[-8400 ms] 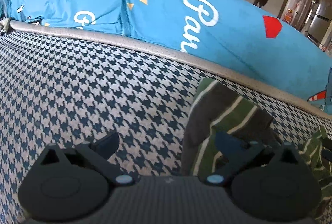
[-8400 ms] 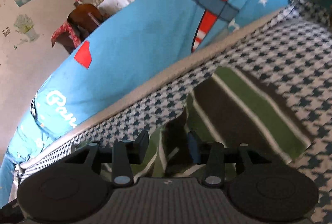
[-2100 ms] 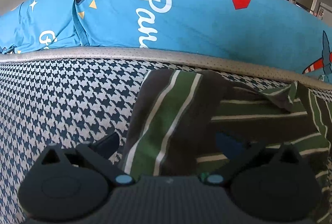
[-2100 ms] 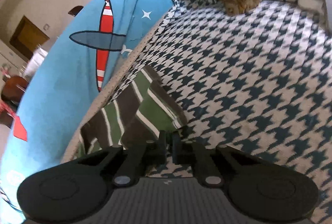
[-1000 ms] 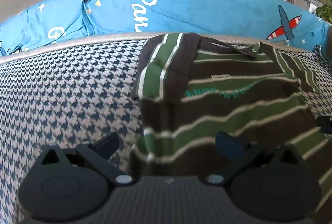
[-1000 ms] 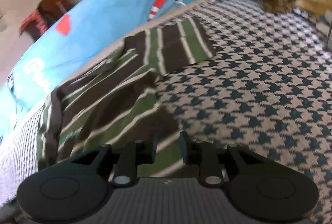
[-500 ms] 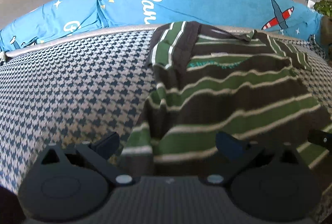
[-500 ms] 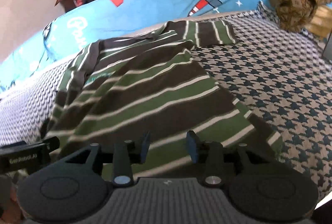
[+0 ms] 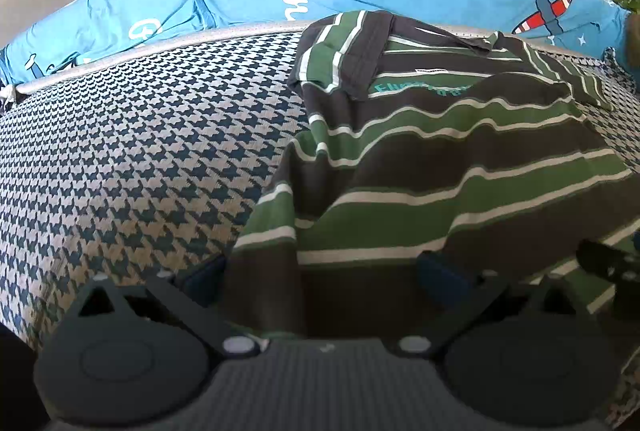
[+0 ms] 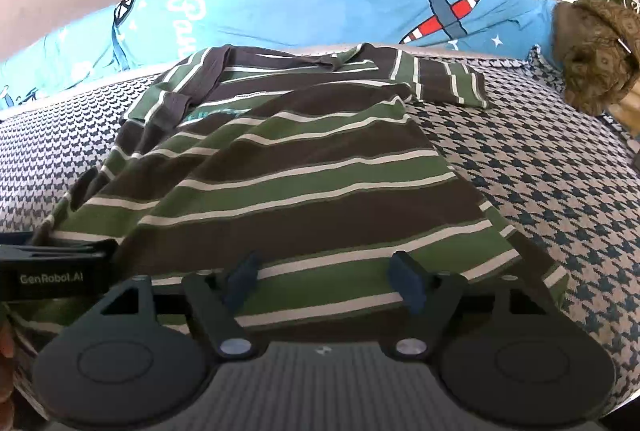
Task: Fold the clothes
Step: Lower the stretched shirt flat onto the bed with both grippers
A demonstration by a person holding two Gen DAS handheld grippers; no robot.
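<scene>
A striped shirt in green, brown and white (image 9: 440, 159) lies spread on the houndstooth cover, collar at the far side and hem toward me. Its left sleeve (image 9: 340, 59) is folded in over the chest; the right sleeve (image 10: 444, 79) lies out flat. My left gripper (image 9: 320, 277) is open wide at the hem's left corner, with cloth lying between its fingers. My right gripper (image 10: 326, 279) is open over the hem's right part (image 10: 400, 271), fingers on either side of the stripes. Each gripper shows at the edge of the other's view: the right gripper (image 9: 612, 267), the left gripper (image 10: 52, 263).
A long blue bolster with aeroplane prints (image 10: 360, 3) runs along the far edge of the houndstooth cover (image 9: 140, 151). A brown patterned cushion (image 10: 592, 51) sits at the far right. Behind stand a table, chairs, a fridge and plants.
Both grippers have drawn back from the sleeves to the near hem, so the whole shirt now shows. The right gripper, shut about two seconds ago, has opened wider.
</scene>
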